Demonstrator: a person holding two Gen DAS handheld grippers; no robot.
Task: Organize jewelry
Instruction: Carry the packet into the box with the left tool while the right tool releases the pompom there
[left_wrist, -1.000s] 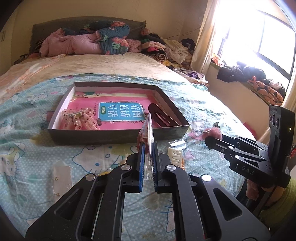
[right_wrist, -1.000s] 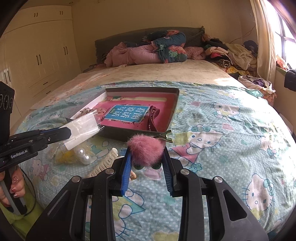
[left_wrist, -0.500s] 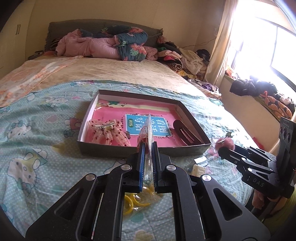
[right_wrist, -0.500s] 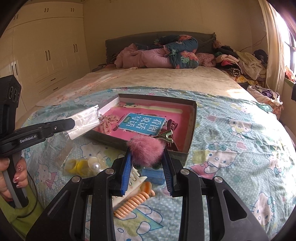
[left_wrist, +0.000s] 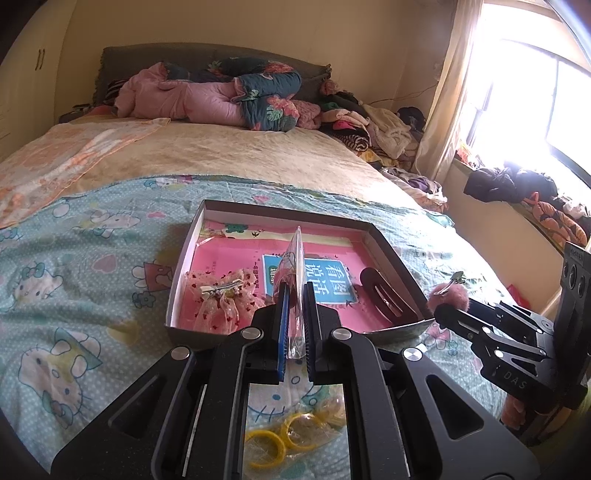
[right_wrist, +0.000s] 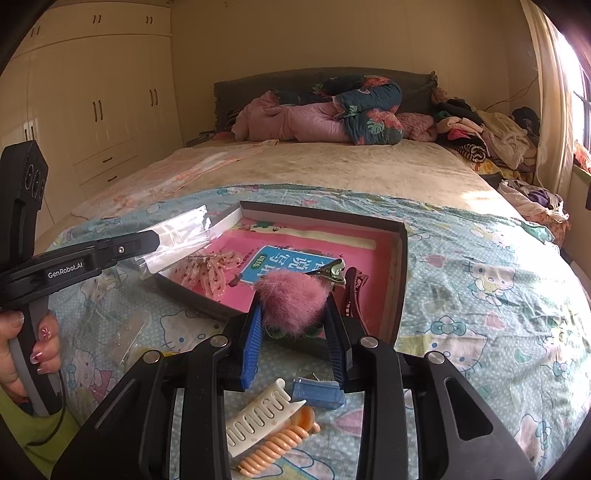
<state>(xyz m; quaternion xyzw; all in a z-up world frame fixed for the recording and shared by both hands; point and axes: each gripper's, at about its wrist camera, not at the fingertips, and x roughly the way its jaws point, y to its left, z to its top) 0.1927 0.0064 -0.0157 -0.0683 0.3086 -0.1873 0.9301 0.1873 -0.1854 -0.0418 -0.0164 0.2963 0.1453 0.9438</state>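
Observation:
A shallow grey box (left_wrist: 388, 251) with a pink lining lies on the bed; it also shows in the right wrist view (right_wrist: 400, 273). Inside lie a pink lace bow clip (left_wrist: 218, 295) and a dark red hair clip (left_wrist: 384, 295). My left gripper (left_wrist: 294, 332) is shut on a clear plastic packet (left_wrist: 293, 269), held upright over the box's near edge. My right gripper (right_wrist: 293, 325) is shut on a pink fluffy pom-pom clip (right_wrist: 295, 299), held over the box's near right part.
On the Hello Kitty blanket near me lie yellow rings in a bag (left_wrist: 280, 439), a white comb clip (right_wrist: 258, 417), an orange spiral hair tie (right_wrist: 277, 443) and a small blue box (right_wrist: 317, 391). Clothes are piled by the window (left_wrist: 369, 122).
Both grippers moved forward toward the box with their items still held. The packet and pom-pom clip now hang over the box instead of in front of it.

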